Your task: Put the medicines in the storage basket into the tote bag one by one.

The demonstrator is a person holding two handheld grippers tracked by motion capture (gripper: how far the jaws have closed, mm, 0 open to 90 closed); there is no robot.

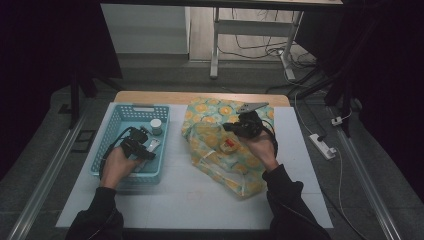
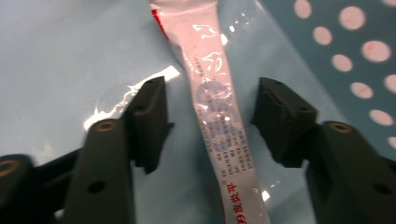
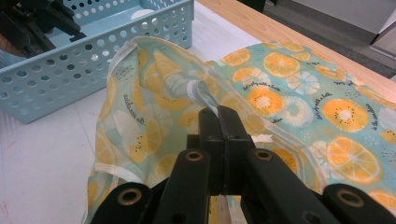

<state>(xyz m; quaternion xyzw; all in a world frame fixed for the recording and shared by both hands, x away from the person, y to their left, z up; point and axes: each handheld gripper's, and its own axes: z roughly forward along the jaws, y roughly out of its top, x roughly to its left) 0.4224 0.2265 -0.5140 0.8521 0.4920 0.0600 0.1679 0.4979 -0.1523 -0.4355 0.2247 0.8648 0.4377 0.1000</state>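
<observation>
Currently the left gripper [image 2: 210, 116] stands half open, its pads clear of the sachet [image 2: 219, 116] lying lengthwise between its jaws in the basket [image 2: 355, 42].

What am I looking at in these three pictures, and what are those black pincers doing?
A person at a table holds a hand-worked grasping tool in each hand. One picture looks down from above; the other two come from cameras riding on each tool. The left tool reaches into a blue basket, its jaws either side of a slim plastic sachet without pressing it. The right tool is shut on the rim of an orange-patterned bag, holding its mouth up.
</observation>
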